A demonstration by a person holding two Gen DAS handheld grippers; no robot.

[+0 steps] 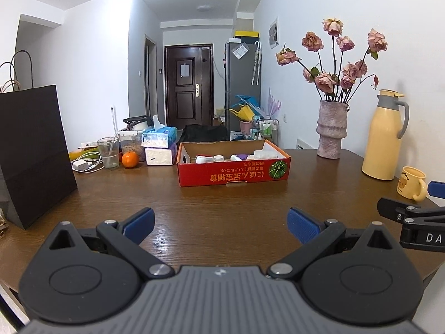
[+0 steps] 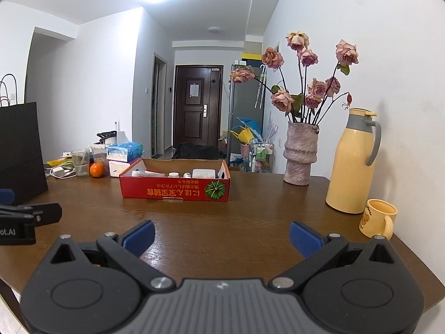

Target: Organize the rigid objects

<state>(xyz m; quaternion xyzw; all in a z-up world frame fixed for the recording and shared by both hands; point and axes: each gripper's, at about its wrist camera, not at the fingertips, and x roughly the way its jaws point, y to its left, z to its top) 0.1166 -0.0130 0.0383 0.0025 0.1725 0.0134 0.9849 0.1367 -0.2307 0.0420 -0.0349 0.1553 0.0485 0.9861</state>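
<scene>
A red cardboard box (image 1: 233,174) (image 2: 175,190) sits in the middle of the brown wooden table, holding several white bottles and jars (image 1: 218,158) (image 2: 173,174). My left gripper (image 1: 221,226) hovers open over the table's near part, well short of the box, with nothing between its blue pads. My right gripper (image 2: 221,238) is also open and empty, at the same distance from the box. The right gripper's tip shows at the right edge of the left wrist view, and the left gripper's tip at the left edge of the right wrist view.
A black paper bag (image 1: 30,153) stands at the left. Behind it are a glass (image 1: 108,153), an orange (image 1: 130,159), a charger and tissue packs (image 1: 160,137). A vase of dried roses (image 1: 331,130), a yellow thermos (image 1: 385,136) and a yellow mug (image 1: 411,186) stand at the right.
</scene>
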